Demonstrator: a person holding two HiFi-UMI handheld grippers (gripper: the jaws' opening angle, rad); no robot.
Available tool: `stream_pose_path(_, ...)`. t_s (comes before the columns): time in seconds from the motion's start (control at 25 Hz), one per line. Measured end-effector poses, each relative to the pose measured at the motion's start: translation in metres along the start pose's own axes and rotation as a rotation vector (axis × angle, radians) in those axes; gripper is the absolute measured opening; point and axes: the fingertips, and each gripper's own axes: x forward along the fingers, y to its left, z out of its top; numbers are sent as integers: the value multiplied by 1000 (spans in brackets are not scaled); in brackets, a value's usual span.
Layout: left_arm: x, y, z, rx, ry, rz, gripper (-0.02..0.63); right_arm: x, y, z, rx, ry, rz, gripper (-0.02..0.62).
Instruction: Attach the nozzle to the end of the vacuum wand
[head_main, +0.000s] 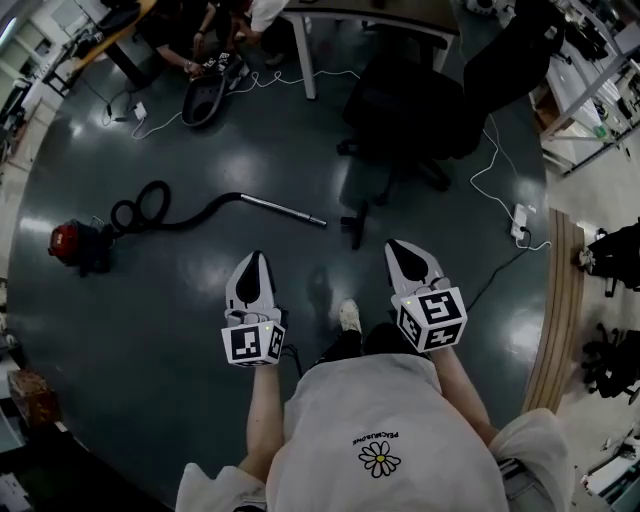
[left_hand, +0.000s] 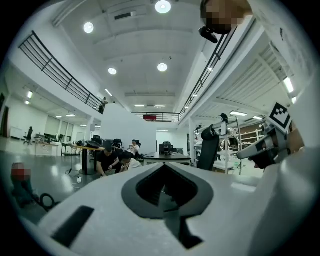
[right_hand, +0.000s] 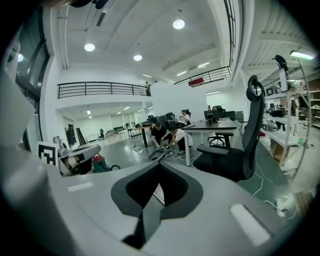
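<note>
A red vacuum canister (head_main: 75, 243) stands on the dark floor at the left, and its black hose (head_main: 150, 208) coils toward a metal wand (head_main: 283, 210) lying flat. The black nozzle (head_main: 357, 227) lies on the floor just right of the wand's free end, apart from it. My left gripper (head_main: 255, 258) is shut and empty, held above the floor on the near side of the wand. My right gripper (head_main: 395, 245) is also shut and empty, on the near side of the nozzle and slightly to its right. In the right gripper view the canister (right_hand: 99, 164) shows at the left.
A black office chair (head_main: 420, 100) stands beyond the nozzle, next to a table (head_main: 370, 20). People crouch on the floor at the back (head_main: 215, 35). A white cable runs to a power strip (head_main: 520, 215) at the right. A wooden board (head_main: 560, 300) lies along the right side.
</note>
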Motion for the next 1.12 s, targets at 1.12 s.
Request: stream_pose_path(1.12, 303, 90, 3, -29, 31, -119, 2, 299, -100, 103, -24, 82, 46, 5)
